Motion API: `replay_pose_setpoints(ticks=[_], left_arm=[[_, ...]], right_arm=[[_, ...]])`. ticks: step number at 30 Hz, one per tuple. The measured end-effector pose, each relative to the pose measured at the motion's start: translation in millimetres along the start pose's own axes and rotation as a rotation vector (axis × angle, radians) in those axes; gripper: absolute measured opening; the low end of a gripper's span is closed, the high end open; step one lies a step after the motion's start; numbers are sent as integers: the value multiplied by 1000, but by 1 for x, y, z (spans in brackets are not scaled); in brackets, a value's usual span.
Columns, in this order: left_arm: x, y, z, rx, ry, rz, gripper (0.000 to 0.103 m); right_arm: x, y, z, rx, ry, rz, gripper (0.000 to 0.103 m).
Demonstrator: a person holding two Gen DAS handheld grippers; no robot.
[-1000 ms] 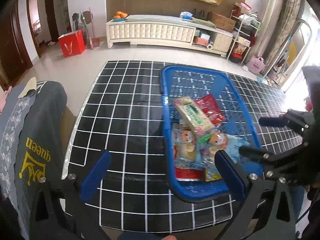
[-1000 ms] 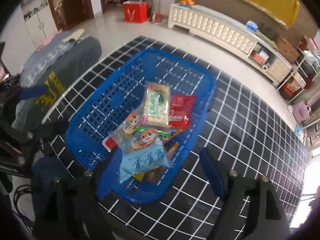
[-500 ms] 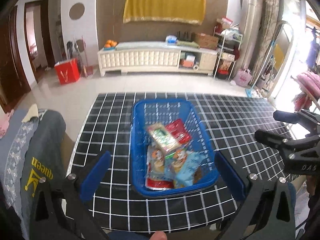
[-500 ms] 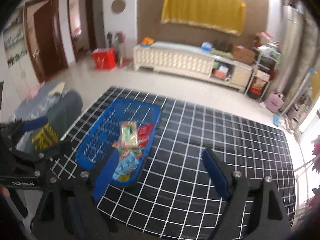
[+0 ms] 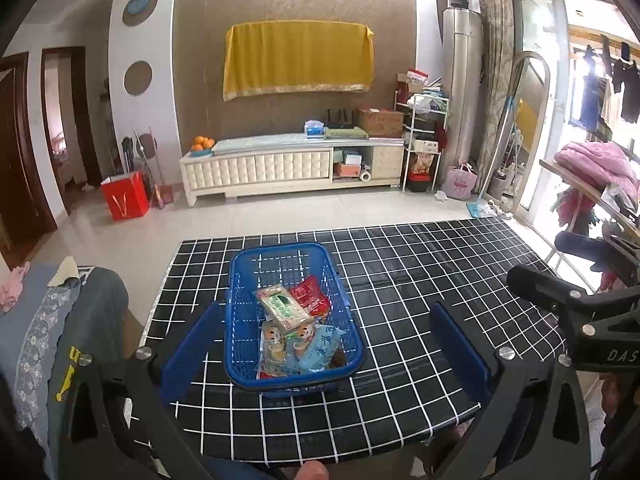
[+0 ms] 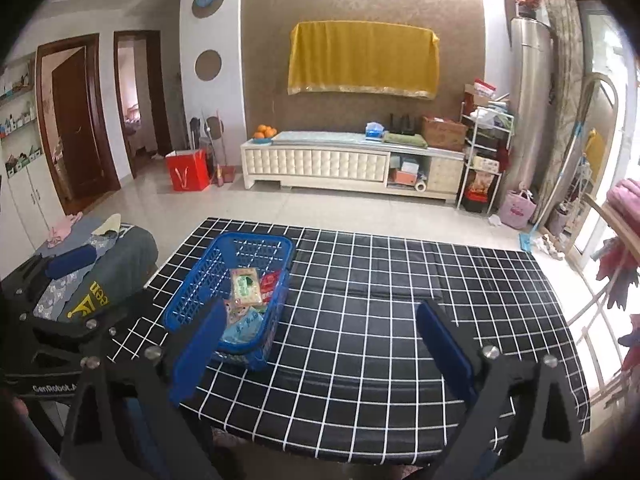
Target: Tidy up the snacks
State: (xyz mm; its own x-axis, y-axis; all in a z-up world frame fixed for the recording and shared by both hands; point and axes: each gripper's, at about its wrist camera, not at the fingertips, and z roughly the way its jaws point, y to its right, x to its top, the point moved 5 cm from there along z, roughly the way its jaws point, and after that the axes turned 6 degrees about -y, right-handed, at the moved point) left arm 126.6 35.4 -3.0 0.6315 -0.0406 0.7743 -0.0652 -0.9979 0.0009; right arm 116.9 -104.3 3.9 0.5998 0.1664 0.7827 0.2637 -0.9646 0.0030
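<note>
Both fisheye views look forward and somewhat downward from the near edge of the checked tabletop (image 5: pixel 400 280), set back from it. The left wrist view faces the blue basket (image 5: pixel 294 376) almost head on. The right wrist view sits further right, with the basket (image 6: pixel 188 300) at its left. Both share the tabletop, basket, yellow cloth (image 5: pixel 298 60) and white cabinet (image 5: pixel 292 168).
</note>
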Motion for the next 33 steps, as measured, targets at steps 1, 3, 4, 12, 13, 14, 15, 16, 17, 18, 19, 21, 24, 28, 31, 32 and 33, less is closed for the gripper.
replay_pose_setpoints(ticks=[1,3,4,12,13,14,15,16,17,18,19,21,24,28,31,32,33], left_arm=[[-3,4,-5,3,11,5,103],[-7,8,-12,4,18,4,103],[-9,10,-15,1,20,4,103],[-20,13,-36,4,52,-1,103],[-21,14,-36,6,52,-1,103],[-21,15,-38,7,55,-2,103],[-21,14,-40,8,58,-2,103],[-20,15,-41,8,61,-3,103],[-20,15,-42,8,65,-3,103],[-19,15,-43,7,68,-3,103],[-20,15,-44,7,68,-3,103],[-21,17,-44,12,62,7,103],[-24,17,-46,29,65,12,103],[-25,16,-46,22,65,-3,103],[-26,15,-47,21,72,-6,103],[-27,15,-47,22,73,-6,103],[-27,15,-47,21,72,-5,103]], right_arm=[[-2,1,-2,0,4,4,99],[-6,2,-9,-6,15,10,100],[-8,2,-11,-6,19,15,101],[-22,2,-19,6,18,29,101],[-23,1,-20,7,18,30,101],[-24,0,-20,9,18,32,101],[-24,0,-21,12,19,33,101],[-24,-1,-21,13,20,33,101],[-26,-2,-22,13,20,33,101],[-25,-2,-23,14,20,33,101],[-25,-3,-23,16,21,33,101],[-25,-3,-25,16,26,36,101],[-27,-5,-26,18,24,33,101],[-29,-7,-25,18,19,32,102],[-30,-6,-26,16,17,33,102],[-31,-6,-26,16,16,32,102],[-31,-6,-26,18,14,33,102]])
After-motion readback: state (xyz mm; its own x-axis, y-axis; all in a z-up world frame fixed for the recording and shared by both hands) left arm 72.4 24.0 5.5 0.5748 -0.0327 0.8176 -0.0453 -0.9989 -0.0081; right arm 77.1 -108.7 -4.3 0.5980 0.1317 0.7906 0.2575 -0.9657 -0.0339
